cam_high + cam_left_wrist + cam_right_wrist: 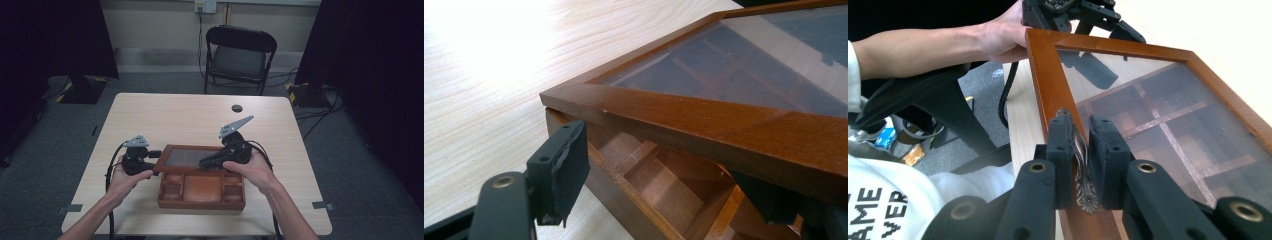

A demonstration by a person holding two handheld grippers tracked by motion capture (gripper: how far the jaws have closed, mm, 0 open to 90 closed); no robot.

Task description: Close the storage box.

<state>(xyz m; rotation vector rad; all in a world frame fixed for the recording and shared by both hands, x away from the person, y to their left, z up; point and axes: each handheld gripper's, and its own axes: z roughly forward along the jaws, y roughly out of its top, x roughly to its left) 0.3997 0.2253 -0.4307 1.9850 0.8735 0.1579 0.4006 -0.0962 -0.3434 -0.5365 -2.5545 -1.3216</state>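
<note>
Wooden box (201, 197) has its glass lid (1168, 120) partly raised: right gripper (1082, 150) pinches the metal handle (1081, 165), left gripper (664, 200) straddles the lid corner half-open, full opening remains.

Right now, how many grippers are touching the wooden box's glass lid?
2. The right gripper is clamped on the metal handle at the lid's front rail; the left gripper straddles the lid's left corner, raised above the box.
</note>
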